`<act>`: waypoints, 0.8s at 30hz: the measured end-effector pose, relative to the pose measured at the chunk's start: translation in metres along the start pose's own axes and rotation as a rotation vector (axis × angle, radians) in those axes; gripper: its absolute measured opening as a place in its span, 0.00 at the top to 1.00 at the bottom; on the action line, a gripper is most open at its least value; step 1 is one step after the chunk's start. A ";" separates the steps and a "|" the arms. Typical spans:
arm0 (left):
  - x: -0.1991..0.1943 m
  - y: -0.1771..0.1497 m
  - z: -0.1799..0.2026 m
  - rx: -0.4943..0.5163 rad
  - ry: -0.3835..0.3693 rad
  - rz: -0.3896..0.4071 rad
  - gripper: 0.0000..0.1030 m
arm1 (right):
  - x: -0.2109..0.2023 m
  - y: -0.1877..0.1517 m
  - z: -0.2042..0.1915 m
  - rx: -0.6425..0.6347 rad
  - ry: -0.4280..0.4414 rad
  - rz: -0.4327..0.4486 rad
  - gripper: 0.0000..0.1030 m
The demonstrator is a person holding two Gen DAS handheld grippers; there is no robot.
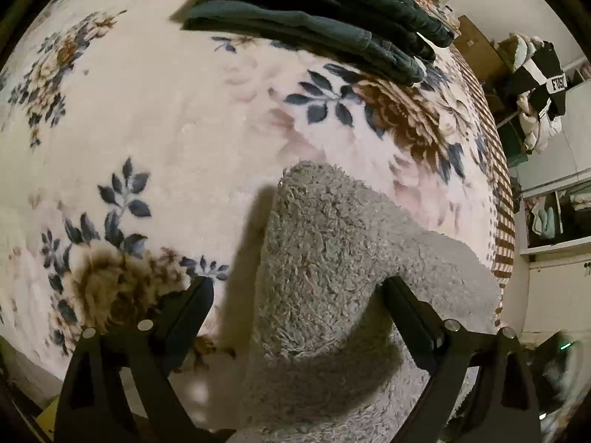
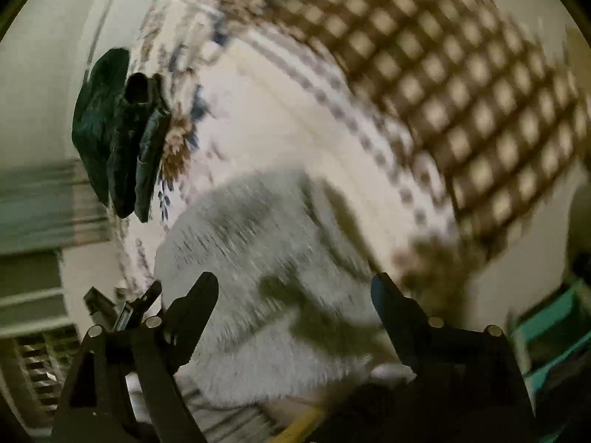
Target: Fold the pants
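Fluffy grey pants point(image 1: 332, 258) lie folded on the floral blanket, running from the middle of the left wrist view down between my fingers. My left gripper point(image 1: 295, 288) is open and hovers just above the grey fabric, not holding it. In the blurred right wrist view the same grey pants point(image 2: 266, 258) lie ahead, and my right gripper point(image 2: 295, 288) is open and empty above them. The other gripper's black tip point(image 2: 122, 310) shows at the lower left.
A stack of folded dark green pants point(image 1: 314, 14) sits at the far side of the bed point(image 1: 129, 110); it also shows in the right wrist view point(image 2: 122, 136). The blanket's brown checked border point(image 2: 461, 92) hangs over the edge. Shelves with clothes point(image 1: 543, 85) stand beyond.
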State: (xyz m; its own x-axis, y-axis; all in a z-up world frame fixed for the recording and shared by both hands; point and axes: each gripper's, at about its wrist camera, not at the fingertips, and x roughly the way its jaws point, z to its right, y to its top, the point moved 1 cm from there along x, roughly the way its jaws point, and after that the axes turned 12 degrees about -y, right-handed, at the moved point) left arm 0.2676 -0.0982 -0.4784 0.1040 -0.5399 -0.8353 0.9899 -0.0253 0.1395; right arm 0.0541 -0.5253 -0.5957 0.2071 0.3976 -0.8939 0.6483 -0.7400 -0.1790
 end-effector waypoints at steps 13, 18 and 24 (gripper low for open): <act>0.007 -0.003 0.008 0.062 0.013 -0.028 0.07 | 0.080 -0.047 0.045 0.073 -0.179 -0.203 0.80; -0.007 -0.002 0.009 0.054 -0.009 -0.013 0.07 | 0.038 -0.027 0.015 -0.026 -0.160 -0.115 0.37; -0.008 -0.005 0.012 0.048 -0.035 0.000 0.07 | 0.015 0.011 -0.030 -0.078 -0.031 0.011 0.27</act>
State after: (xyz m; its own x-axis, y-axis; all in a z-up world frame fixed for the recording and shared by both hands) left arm 0.2612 -0.1038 -0.4661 0.0999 -0.5690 -0.8162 0.9840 -0.0650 0.1658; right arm 0.0861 -0.5113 -0.5988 0.1921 0.3720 -0.9081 0.7012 -0.6994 -0.1382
